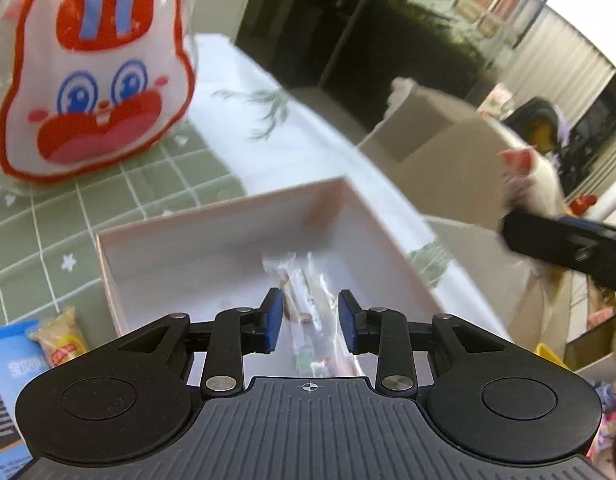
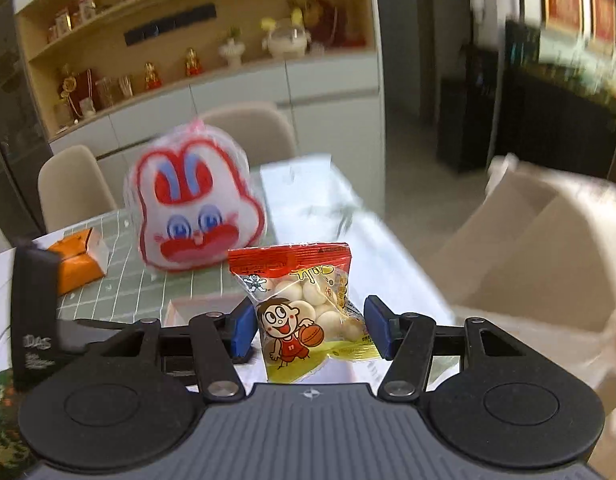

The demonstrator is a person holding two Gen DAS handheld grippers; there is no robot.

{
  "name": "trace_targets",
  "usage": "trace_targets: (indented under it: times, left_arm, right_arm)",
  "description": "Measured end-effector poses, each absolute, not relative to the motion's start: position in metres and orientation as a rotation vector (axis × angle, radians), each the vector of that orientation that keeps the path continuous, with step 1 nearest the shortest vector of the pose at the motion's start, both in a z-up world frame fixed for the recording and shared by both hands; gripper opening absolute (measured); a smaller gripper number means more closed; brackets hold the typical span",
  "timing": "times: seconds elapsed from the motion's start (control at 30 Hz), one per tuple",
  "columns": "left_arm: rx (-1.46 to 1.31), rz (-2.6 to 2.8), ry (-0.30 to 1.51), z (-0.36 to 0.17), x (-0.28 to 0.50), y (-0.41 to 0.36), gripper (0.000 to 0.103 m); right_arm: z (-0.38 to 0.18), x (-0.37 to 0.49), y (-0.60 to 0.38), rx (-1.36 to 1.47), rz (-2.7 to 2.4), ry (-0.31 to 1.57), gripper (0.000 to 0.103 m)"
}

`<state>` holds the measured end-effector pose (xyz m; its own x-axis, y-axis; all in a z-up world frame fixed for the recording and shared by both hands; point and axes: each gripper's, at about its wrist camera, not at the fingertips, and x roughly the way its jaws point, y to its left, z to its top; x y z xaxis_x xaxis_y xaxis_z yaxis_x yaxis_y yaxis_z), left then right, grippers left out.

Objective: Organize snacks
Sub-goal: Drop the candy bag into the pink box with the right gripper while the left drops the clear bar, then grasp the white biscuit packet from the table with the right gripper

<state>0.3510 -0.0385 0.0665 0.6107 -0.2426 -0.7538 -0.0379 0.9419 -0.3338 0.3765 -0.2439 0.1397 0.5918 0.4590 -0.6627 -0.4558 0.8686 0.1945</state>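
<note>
My left gripper [image 1: 311, 320] hangs over an open pale pink box [image 1: 227, 208], shut on a clear-wrapped snack packet [image 1: 308, 344] that sits between its blue pads. In the right wrist view, my right gripper [image 2: 310, 332] is shut on a bag of white ball snacks [image 2: 303, 312] with a red top and a cartoon boy, held upright above the table. A corner of the pink box [image 2: 195, 304] shows behind its left finger. A large bunny-faced bag [image 1: 95, 76] [image 2: 195, 208] stands on the green checked cloth [image 1: 47, 220] beyond the box.
A blue packet [image 1: 7, 368] and a yellow snack [image 1: 61, 340] lie left of the box. An orange carton [image 2: 77, 264] sits at the table's left. Cardboard boxes [image 1: 428, 140] [image 2: 528, 240] stand off the table's right edge. Chairs [image 2: 73, 184] and shelves are behind.
</note>
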Motion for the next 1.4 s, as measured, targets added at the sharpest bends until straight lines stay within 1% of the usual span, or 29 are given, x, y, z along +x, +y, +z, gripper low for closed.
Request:
trace_targets:
  times: [0.17,0.27,0.3,0.4,0.5,0.63,0.7,0.77,0.87,0.97,1.07,1.13,1.27,1.4]
  left_arm:
    - [-0.343,-0.092,0.901,0.075,0.334,-0.023,0.034]
    - [-0.339,-0.079,0.905,0.084,0.318,-0.008,0.034]
    - [-0.337,-0.070,0.901,0.086,0.309,-0.001,0.034]
    - [-0.338,-0.026,0.892,0.090,0.291,0.019,0.034]
    - [-0.341,0.025,0.860,0.093,0.256,0.039,0.034]
    - [-0.339,0.072,0.837,0.096,0.209,0.059,0.034]
    - [-0.340,0.092,0.833,0.094,0.184,0.068,0.034]
    - [-0.349,0.100,0.828,0.093,0.162,0.077,0.034]
    - [-0.376,0.134,0.819,0.086,0.131,0.095,0.034]
    - [-0.406,0.188,0.810,0.077,0.104,0.118,0.034]
    - [-0.446,0.241,0.837,0.064,0.087,0.141,0.034]
    - [-0.464,0.269,0.853,0.056,0.077,0.152,0.034]
    - [-0.513,0.296,0.841,0.051,0.060,0.168,0.034]
    - [-0.575,0.350,0.806,0.048,0.044,0.172,0.034]
  right_arm:
    - [0.090,0.405,-0.225,0.035,0.595,0.889,0.059]
    - [0.074,0.414,-0.213,0.073,0.622,0.945,0.066]
    - [0.072,0.413,-0.209,0.071,0.620,0.950,0.066]
    - [0.072,0.405,-0.201,0.058,0.611,0.948,0.067]
    - [0.080,0.385,-0.194,0.020,0.613,0.920,0.068]
    - [0.090,0.332,-0.180,-0.053,0.606,0.842,0.068]
    - [0.094,0.298,-0.173,-0.063,0.619,0.808,0.074]
    - [0.094,0.263,-0.162,-0.080,0.655,0.787,0.078]
    - [0.084,0.226,-0.138,-0.114,0.702,0.804,0.078]
    - [0.068,0.201,-0.110,-0.099,0.717,0.866,0.079]
    - [0.056,0.187,-0.084,-0.068,0.743,0.919,0.079]
    - [0.056,0.180,-0.068,-0.088,0.756,0.922,0.079]
    - [0.075,0.179,-0.036,-0.171,0.798,0.854,0.079]
    - [0.097,0.205,0.005,-0.189,0.850,0.843,0.079]
